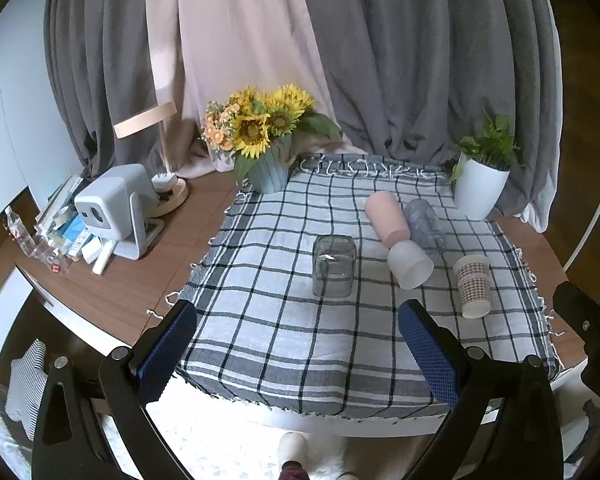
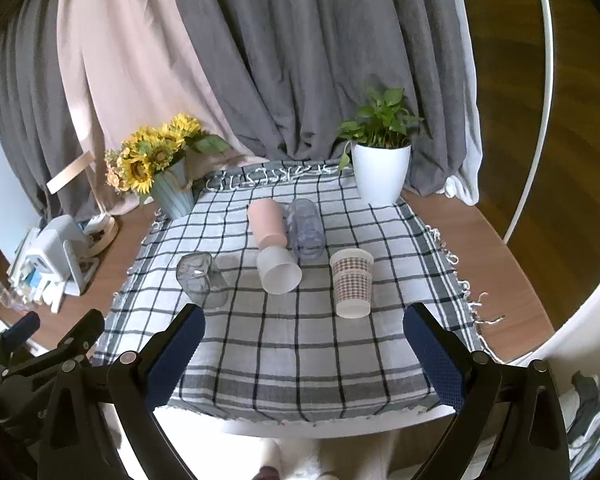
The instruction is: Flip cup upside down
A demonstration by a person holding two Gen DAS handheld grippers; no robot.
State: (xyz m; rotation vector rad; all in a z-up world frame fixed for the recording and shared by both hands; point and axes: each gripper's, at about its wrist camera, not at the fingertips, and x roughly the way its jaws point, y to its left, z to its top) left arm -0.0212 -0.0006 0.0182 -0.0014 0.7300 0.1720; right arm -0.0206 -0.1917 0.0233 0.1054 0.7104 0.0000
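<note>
Several cups are on a checked cloth [image 1: 284, 344] [image 2: 300, 352]. A patterned paper cup [image 1: 473, 286] [image 2: 352, 282] stands upright. A square clear glass [image 1: 334, 266] [image 2: 200, 282] stands upright on the left. A frosted white cup [image 1: 410, 264] [image 2: 279, 271], a pink cup [image 1: 387, 218] [image 2: 267, 222] and a clear plastic cup [image 1: 423, 222] [image 2: 306, 228] lie on their sides. My left gripper [image 1: 298, 354] is open and empty, back from the cups near the table's front edge. My right gripper [image 2: 304, 360] is open and empty too.
A sunflower bouquet in a blue pot [image 1: 266, 140] [image 2: 160, 164] stands at the back left, a green plant in a white pot [image 1: 482, 180] [image 2: 380, 160] at the back right. A white projector [image 1: 114, 210] [image 2: 50, 254] and clutter sit on the wooden table [image 1: 112, 292] left. Curtains hang behind.
</note>
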